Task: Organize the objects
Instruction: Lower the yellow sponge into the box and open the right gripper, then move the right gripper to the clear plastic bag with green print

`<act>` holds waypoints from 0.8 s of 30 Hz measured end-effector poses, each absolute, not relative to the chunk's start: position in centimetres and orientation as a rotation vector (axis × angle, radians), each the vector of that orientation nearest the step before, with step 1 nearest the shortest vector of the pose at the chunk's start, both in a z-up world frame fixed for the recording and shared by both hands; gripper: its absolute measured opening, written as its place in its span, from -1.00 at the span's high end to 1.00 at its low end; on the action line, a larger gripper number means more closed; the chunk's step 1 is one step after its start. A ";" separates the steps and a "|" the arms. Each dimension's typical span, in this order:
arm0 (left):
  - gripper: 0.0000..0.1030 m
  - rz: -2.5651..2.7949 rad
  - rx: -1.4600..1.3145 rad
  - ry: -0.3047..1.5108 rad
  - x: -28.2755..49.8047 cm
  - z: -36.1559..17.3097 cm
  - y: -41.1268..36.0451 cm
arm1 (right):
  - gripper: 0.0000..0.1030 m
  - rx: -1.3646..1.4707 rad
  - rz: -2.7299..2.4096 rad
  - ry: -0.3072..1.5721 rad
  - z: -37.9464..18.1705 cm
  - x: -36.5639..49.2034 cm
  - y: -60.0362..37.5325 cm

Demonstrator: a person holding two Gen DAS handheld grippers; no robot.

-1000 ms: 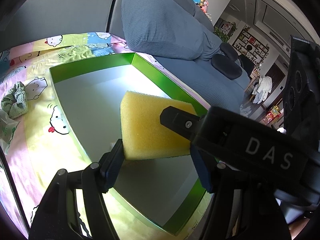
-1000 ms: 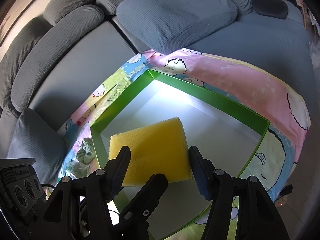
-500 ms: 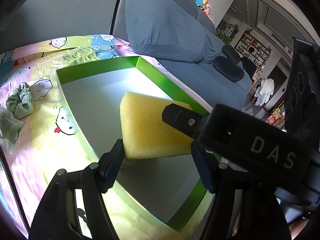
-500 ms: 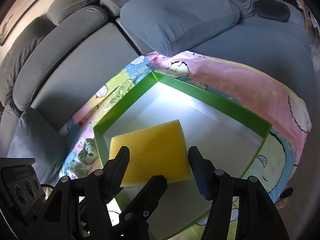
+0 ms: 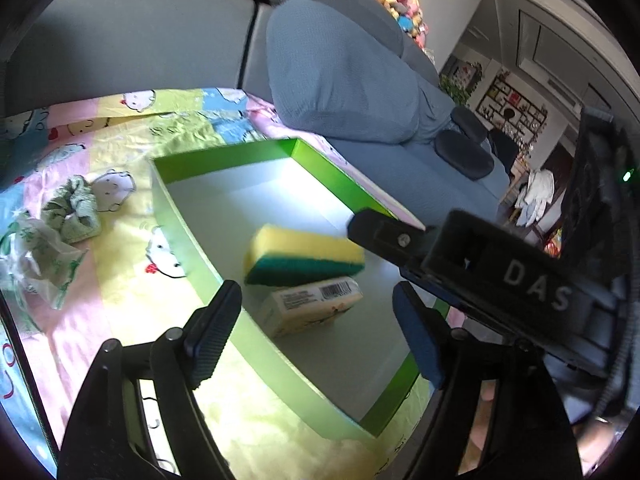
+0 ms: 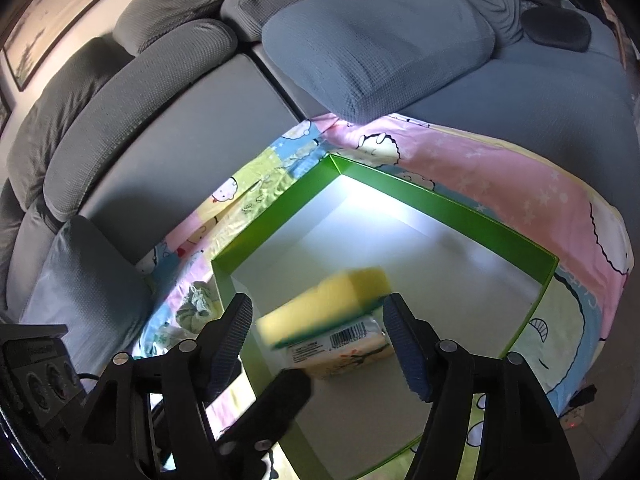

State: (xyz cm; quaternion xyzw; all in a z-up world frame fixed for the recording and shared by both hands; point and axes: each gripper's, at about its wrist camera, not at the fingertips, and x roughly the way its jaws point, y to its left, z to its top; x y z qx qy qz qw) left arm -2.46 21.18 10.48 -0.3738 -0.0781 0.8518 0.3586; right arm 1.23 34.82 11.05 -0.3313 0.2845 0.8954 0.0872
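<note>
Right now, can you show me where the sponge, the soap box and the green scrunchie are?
sponge (image 5: 308,246): left wrist view, on its yellow top face.
soap box (image 5: 316,308): left wrist view, on its pale top, near the barcode.
green scrunchie (image 5: 76,210): left wrist view, on its ruffled fabric, outside the box.

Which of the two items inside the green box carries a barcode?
The cream packet under the sponge; the sponge is plain yellow foam with a green underside.

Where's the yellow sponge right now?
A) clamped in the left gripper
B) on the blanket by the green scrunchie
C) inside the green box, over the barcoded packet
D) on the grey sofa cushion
C: the sponge sits free inside the green box, on the barcoded packet, clear of both grippers' opening jaws.
</note>
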 end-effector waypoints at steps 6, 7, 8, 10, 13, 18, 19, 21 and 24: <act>-0.69 2.289 -0.949 -0.280 -2.7 11.4 17.3 | -0.38 -0.973 2.700 0.834 11.5 1.1 34.1; -0.69 2.318 -0.953 -0.291 -2.8 11.4 16.5 | -0.38 -0.969 2.712 0.831 11.7 1.0 33.8; -0.69 2.344 -0.958 -0.301 -2.9 11.5 15.7 | -0.38 -0.967 2.722 0.831 11.7 1.0 33.6; -0.70 2.410 -0.973 -0.323 -3.1 11.7 13.8 | -0.44 -0.969 2.747 0.831 11.8 0.8 33.0; -0.72 2.514 -1.000 -0.338 -3.3 11.8 11.1 | -0.48 -0.982 2.799 0.822 12.0 0.3 31.7; -0.73 2.684 -1.067 -0.410 -2.8 10.7 6.4 | -0.70 -1.025 2.891 0.794 12.3 -0.5 28.8; -0.73 2.710 -1.087 -0.418 -2.9 10.5 5.7 | -0.70 -1.041 2.916 0.787 12.3 -0.7 28.0; -0.73 2.763 -1.126 -0.417 -3.3 10.0 4.8 | -0.70 -1.085 2.976 0.789 12.3 -1.2 26.4; -0.73 2.773 -1.179 -0.452 -3.7 9.2 3.3 | -0.70 -1.176 3.057 0.760 12.4 -2.1 23.7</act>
